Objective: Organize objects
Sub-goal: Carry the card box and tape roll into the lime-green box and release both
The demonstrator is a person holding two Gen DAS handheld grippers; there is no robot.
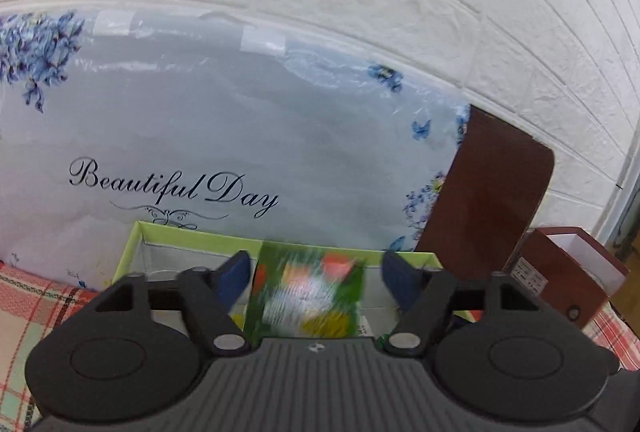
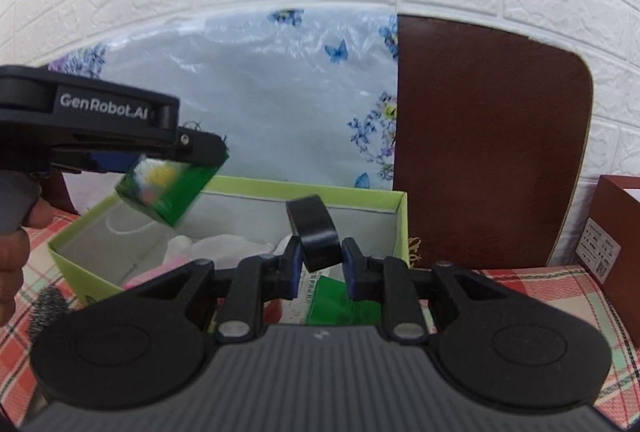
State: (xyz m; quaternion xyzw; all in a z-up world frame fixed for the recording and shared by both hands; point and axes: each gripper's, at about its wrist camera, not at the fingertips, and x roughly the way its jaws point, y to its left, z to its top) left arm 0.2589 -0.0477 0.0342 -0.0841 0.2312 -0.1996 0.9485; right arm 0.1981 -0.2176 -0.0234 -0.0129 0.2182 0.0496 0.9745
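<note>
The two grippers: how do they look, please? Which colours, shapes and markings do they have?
Both are black plastic. The right gripper has a ribbed dark grey body, two round discs, silver pivot pins and blue pads on its fingers. The left gripper looks the same; seen from the side, it carries white lettering, "GenRobot.AI". No cables or sleeves show.

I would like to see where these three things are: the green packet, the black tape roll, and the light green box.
green packet [image 2: 168, 188]: right wrist view, on its printed front face.
black tape roll [image 2: 318, 238]: right wrist view, on its outer band.
light green box [image 2: 320, 192]: right wrist view, on its far rim.
</note>
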